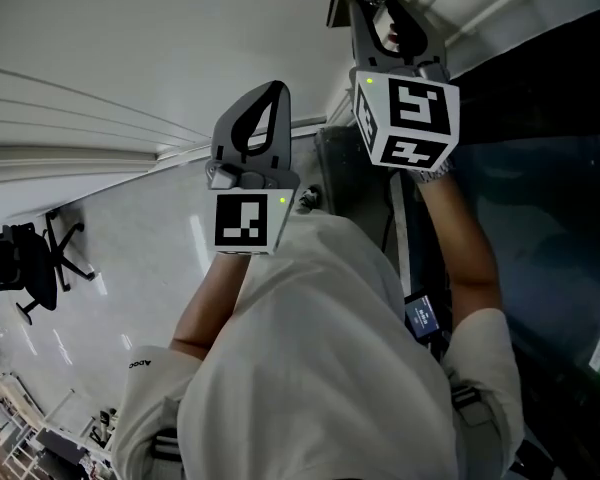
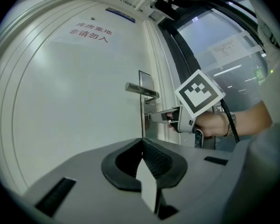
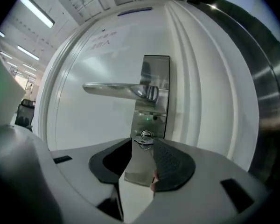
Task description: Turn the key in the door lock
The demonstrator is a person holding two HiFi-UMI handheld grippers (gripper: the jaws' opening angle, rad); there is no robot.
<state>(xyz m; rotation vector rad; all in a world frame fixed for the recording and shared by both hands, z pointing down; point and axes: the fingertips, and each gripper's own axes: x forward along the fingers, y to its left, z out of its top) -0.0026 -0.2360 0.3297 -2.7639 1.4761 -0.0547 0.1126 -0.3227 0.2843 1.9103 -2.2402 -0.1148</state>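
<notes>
Left tool point(image 2: 141, 143), jaws together, faces the white door point(image 2: 74, 106); right tool point(image 2: 156, 117) is at the lock point(image 2: 147, 125) below the handle point(image 2: 141, 90).

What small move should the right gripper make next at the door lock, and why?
Probably roll the right gripper about its own axis to turn the key: its tips seem to pinch the key head, seated in the lock under the door handle.

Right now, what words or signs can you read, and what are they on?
"库房重地 非请勿入": red characters on the white door.
Paper notice on the glass: too small to read.
Blue plate above the door: blurred, unreadable.
Print on the sleeve: too small to read.
Green sign at the right: blurred.
</notes>
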